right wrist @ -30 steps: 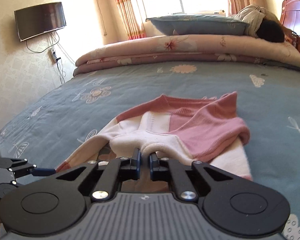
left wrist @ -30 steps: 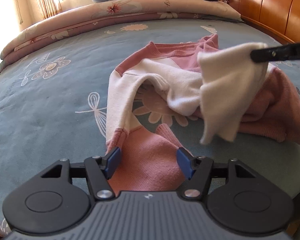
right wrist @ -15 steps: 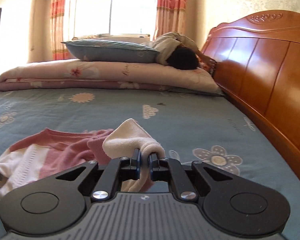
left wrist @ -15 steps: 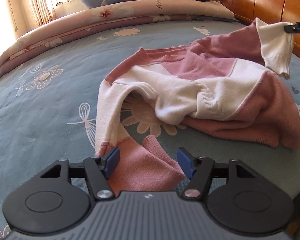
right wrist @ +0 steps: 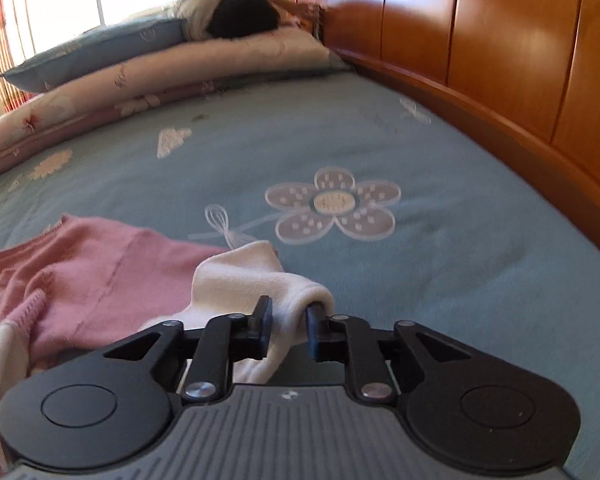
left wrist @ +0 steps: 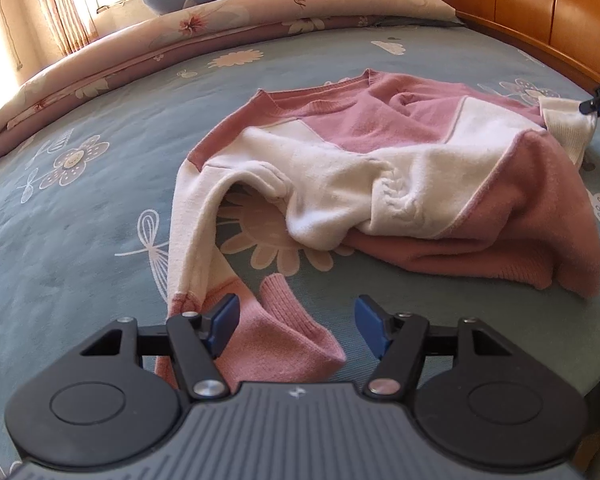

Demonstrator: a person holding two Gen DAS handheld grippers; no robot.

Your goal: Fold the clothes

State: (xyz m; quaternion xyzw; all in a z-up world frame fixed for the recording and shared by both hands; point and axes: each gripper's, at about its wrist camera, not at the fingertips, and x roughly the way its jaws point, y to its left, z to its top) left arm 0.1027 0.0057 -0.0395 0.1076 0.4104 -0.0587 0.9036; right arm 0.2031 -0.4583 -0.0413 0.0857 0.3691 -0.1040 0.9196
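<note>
The pink and white sweater [left wrist: 380, 184] is lying crumpled in the middle of the bed [left wrist: 80, 240]. The left hand-held gripper [left wrist: 296, 328] is wide open over the pink sleeve cuff [left wrist: 284, 320] by the near edge. The right hand-held gripper [right wrist: 287, 330] has the white cuff [right wrist: 260, 280] between its partly parted fingers, over by the headboard [right wrist: 500, 60] side.

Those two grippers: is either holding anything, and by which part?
The right gripper has the sweater by its white cuff, jaws loosening. The left gripper holds nothing.
</note>
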